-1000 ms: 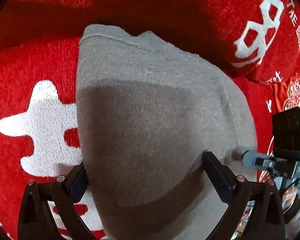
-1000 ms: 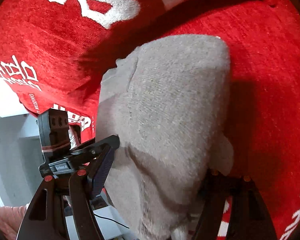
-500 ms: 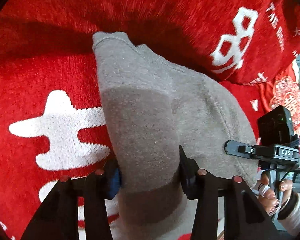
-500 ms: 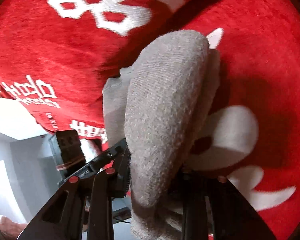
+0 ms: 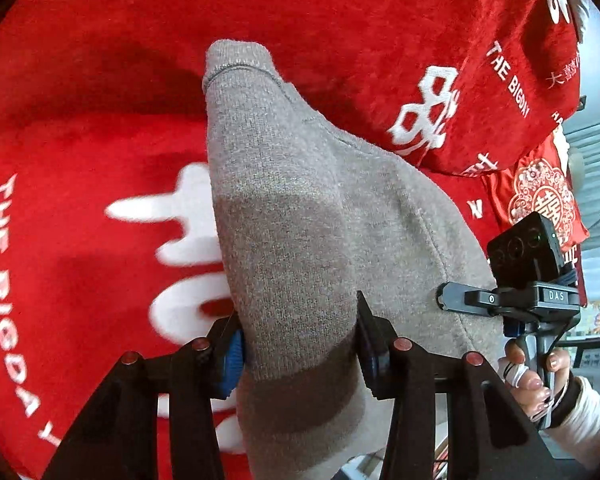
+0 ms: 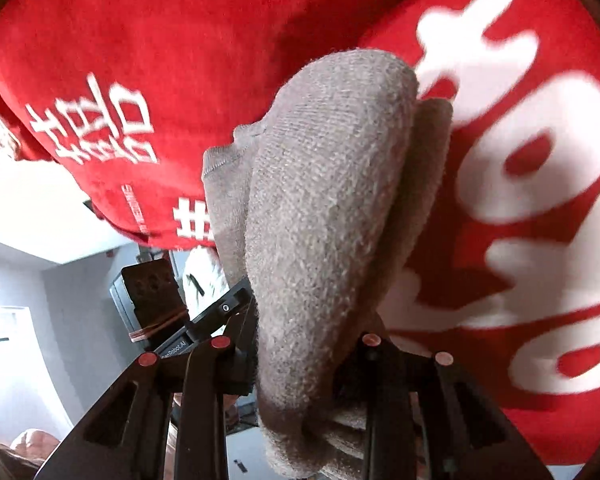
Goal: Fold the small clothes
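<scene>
Surface: red plush cloth with white lettering; grey knitted garment partly resting on it, far end down.

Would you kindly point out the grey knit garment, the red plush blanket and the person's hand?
Grey knit garment [image 5: 292,208], left wrist view, its middle.
Red plush blanket [image 5: 100,80], left wrist view, bare pile.
Person's hand [image 5: 532,376], left wrist view, its fingers.

- "THE BIGDAY" in white capitals runs down the left edge of the red plush cloth.
- "THE BIGDAY", cut off at the end, also stands on the red cushion at the upper right.
- "DAS" is printed on a small label on the right gripper.
- Large white characters on the cloth are too blurred to read.
</scene>
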Available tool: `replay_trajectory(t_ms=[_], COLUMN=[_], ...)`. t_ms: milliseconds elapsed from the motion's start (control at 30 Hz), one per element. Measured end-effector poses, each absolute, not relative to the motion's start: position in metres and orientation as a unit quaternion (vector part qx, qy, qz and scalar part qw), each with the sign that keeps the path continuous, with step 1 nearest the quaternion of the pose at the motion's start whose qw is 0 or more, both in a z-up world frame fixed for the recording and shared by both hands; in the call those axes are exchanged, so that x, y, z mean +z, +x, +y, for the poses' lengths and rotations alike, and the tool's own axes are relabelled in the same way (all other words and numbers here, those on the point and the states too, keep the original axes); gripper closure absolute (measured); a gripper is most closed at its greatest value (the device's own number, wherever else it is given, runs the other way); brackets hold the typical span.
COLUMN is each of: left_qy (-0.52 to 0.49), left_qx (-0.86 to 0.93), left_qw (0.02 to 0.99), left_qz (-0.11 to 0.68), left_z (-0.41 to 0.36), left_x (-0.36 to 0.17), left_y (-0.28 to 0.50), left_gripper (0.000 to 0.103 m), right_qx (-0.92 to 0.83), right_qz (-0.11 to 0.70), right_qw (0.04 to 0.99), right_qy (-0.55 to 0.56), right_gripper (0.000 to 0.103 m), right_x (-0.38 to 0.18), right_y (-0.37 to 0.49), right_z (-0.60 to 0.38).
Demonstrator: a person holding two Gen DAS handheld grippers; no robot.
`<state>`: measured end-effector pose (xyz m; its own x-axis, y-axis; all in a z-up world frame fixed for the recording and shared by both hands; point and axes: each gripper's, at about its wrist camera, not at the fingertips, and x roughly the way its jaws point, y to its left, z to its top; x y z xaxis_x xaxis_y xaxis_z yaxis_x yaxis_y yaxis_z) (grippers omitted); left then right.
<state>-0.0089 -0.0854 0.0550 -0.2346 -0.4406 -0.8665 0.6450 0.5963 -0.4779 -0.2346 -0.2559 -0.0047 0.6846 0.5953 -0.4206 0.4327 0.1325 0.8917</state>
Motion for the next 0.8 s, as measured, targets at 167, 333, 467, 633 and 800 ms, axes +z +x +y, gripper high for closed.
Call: replay_trajectory(t_ms=[167, 333, 467, 633, 800], left_qy=[0.086, 0.089, 0.065, 0.081, 0.118], left_qx=[-0.406, -0.364, -0.330, -0.320, -0.316], left_qw=[0.621, 0.633, 0.652, 0.691, 0.687], left_qz=[0.665, 0.678, 0.680, 0.643, 0.643], left_z=[-0.034, 0.010, 0.031, 0.047, 0.041], left_x=[0.038, 0.002, -0.007, 0.019, 0.018], left_y=[-0.003, 0.011, 0.017, 0.021, 0.013], left_gripper=[0.055, 0.055, 0.055, 0.055, 0.055], right_qx=[0.070, 0.025, -0.043, -0.065, -0.094], right_qz=[0.419, 0.476, 0.527, 0.520, 0.538], right_qw=[0.627, 0.647, 0.673, 0.665, 0.699], right_qy=[0.653, 0.595, 0.518, 0.533, 0.461], right_gripper=[0.072, 0.070, 0.060, 0.079, 0.080], right_x=[-0.033, -0.043, -0.028, -0.023, -0.007], right_y=[-0.210, -0.185, -0.186, -0.206, -0.195], right_z=[-0.205, -0.178, -0.182, -0.192, -0.180])
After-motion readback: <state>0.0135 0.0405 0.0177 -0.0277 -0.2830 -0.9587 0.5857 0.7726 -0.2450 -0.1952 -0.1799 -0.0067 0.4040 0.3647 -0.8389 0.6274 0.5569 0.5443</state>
